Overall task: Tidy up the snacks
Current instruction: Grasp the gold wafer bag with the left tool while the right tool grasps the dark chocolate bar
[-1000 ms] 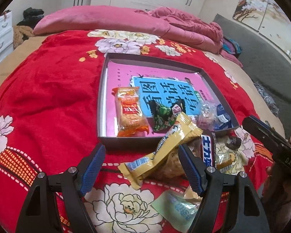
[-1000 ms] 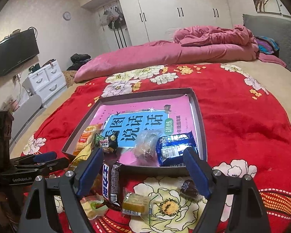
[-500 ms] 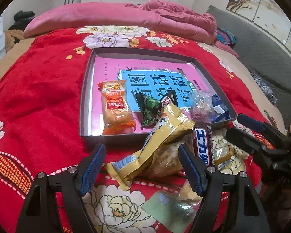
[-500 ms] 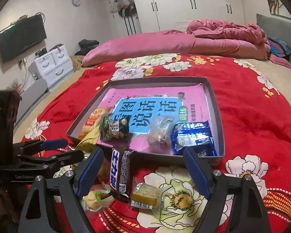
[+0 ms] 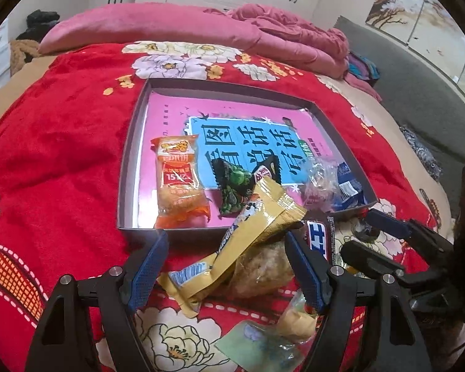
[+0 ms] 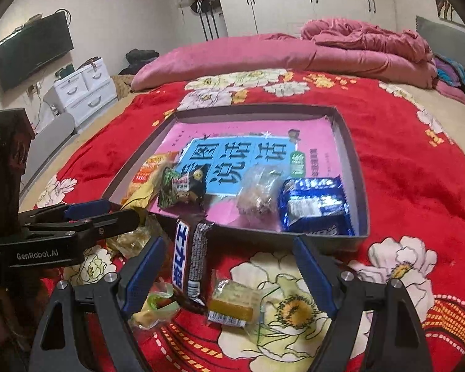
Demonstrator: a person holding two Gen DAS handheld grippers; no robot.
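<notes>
left tool open, its fingers straddling yellow snack packet.

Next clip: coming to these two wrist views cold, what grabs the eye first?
The bright red floral blanket fills both views, with a shallow grey tray in the middle, lined by a pink and blue book cover. Four snacks lie along the tray's near edge, among them a blue packet. More wrappers are heaped in front of the tray, a gold packet leaning on its rim.

My two wrist views angle down, close over the bed, sharing the gray tray
</notes>
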